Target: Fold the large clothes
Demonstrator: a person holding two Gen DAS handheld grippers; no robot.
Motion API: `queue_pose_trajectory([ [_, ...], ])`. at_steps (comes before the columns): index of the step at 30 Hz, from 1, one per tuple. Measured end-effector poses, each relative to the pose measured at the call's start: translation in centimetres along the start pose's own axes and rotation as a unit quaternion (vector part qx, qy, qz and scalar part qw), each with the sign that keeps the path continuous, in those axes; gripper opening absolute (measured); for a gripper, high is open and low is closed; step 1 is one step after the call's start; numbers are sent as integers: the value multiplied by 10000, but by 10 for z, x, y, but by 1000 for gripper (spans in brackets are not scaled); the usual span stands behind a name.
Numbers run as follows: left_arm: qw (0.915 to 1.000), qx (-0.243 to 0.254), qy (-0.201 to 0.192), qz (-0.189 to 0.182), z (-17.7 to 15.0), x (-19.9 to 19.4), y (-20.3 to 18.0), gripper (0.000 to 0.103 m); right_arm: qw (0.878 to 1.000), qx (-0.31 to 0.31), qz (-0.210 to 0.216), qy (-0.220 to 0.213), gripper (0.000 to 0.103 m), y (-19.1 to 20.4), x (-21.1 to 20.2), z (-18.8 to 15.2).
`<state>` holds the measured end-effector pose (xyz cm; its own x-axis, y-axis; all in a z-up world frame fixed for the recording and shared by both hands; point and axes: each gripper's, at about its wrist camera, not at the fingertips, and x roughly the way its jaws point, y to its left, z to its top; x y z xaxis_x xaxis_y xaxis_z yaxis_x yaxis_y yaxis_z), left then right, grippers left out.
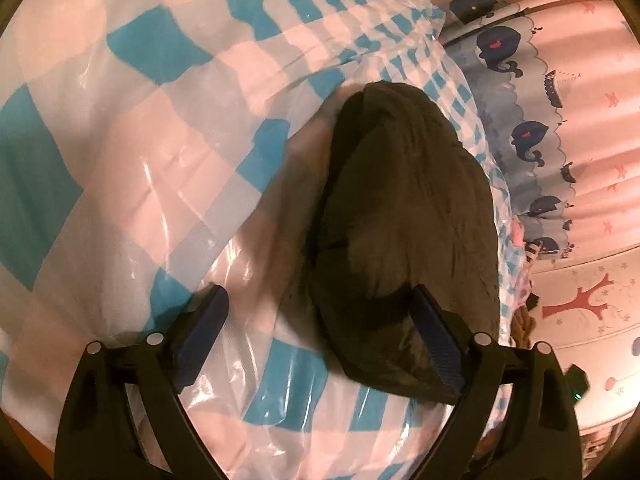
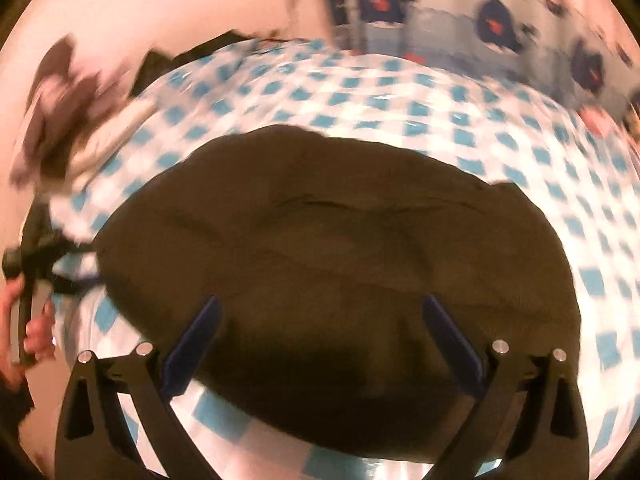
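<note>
A dark brown garment [image 1: 404,216] lies bunched and folded on a blue-and-white checked cover [image 1: 120,128]. In the left wrist view my left gripper [image 1: 320,308] is open just above the garment's near left edge; its right finger overlaps the cloth, its left finger is over the cover. In the right wrist view the same garment [image 2: 340,248] spreads wide and flat over the checked cover [image 2: 400,92]. My right gripper [image 2: 320,320] is open and empty above the garment's near edge. That view is blurred by motion.
A pink curtain with a band of dark blue whales [image 1: 532,136] hangs along the far side of the cover. In the right wrist view the other hand-held gripper and the person's hand [image 2: 28,300] show at the left edge. Dark clothes [image 2: 60,92] lie at the far left.
</note>
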<state>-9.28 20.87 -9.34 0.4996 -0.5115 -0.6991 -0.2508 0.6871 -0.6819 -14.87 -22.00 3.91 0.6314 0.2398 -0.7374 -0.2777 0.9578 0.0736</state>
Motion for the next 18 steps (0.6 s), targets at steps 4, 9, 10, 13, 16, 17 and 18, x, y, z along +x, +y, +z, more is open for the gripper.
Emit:
queue_pose_trajectory([
  [4, 9996, 184, -205, -12, -8, -9, -12, 87, 9821, -1874, -176, -78, 97, 90, 16, -18],
  [9, 9994, 304, -100, -91, -9, -16, -18, 87, 9248, -3637, -1083, -269, 97, 169, 61, -43],
  [10, 9994, 305, -69, -126, -10, -17, -17, 87, 9170, -3765, -1303, -175, 97, 174, 78, -41],
  [13, 9991, 230, 81, -334, -10, -17, -17, 87, 9603, -2684, -747, 157, 97, 146, 95, -11],
  [16, 9982, 95, 251, -538, -13, -12, -12, 87, 9973, -250, 641, 265, 97, 72, 90, 18],
  [17, 9976, 33, 317, -621, -13, -9, -11, 87, 9958, 237, 852, 234, 97, 55, 88, 20],
  [18, 9970, 1, 364, -685, -14, -6, -11, 87, 9922, 657, 1040, 191, 97, 38, 87, 22],
])
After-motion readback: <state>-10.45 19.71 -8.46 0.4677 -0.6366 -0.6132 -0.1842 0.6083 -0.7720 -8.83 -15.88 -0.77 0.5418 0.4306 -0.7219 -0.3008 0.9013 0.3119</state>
